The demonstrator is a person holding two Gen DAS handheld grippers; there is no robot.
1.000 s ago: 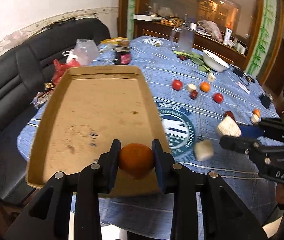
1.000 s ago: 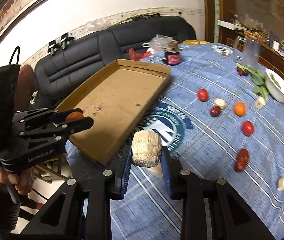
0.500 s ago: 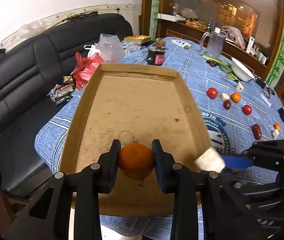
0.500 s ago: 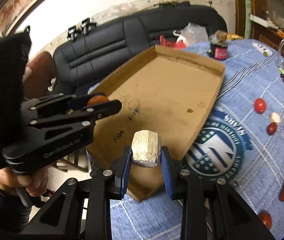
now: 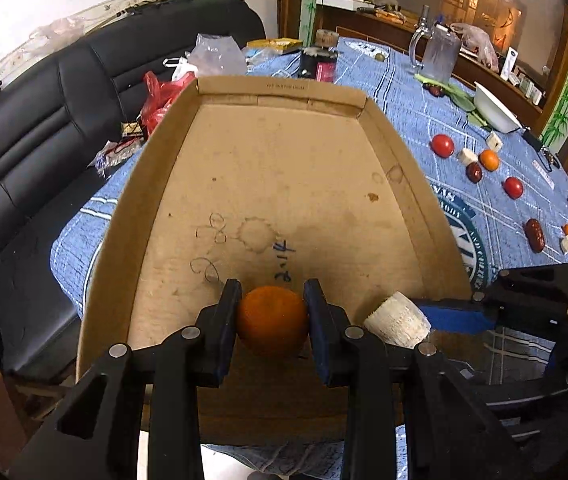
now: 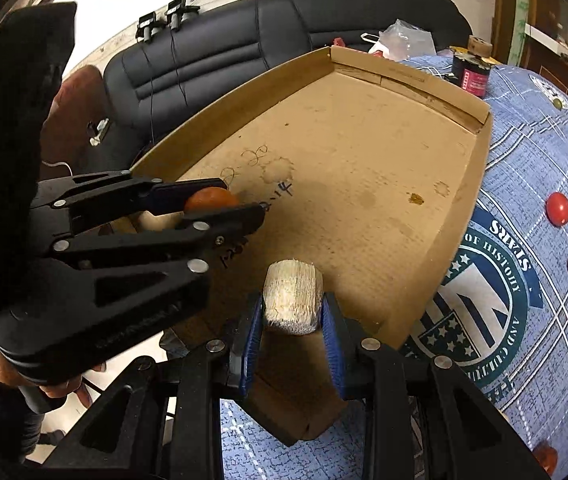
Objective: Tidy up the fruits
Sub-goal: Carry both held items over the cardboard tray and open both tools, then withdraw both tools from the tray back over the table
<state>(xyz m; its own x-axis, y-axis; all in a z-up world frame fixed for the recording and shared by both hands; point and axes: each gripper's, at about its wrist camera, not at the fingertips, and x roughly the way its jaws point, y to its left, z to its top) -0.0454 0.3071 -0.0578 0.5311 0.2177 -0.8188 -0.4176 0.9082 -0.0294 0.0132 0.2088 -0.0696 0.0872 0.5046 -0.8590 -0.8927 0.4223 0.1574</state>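
Holding my orange (image 5: 271,320) and white chunk (image 6: 292,298) tight over the cardboard tray's (image 5: 131,200) near edge, I fear the left gripper (image 5: 271,322) and right gripper (image 6: 292,320) could bump, or the round orange could roll when I let go.

Round orange fruit (image 5: 272,320), smooth-skinned, held above the near end of a shallow brown cardboard tray (image 5: 155,184), with a pale, cream-coloured cut fruit chunk (image 5: 398,320) of fibrous, roughly cylindrical form just to its right, near the tray's right wall. The tray lies open and stained, pen marks on its floor, at the left of a blue patterned tablecloth (image 5: 424,120). Loose fruits remain on the cloth far right: red tomatoes (image 5: 442,145), a small orange (image 5: 489,160), dark red dates (image 5: 534,234) and pale chunks (image 5: 467,156)
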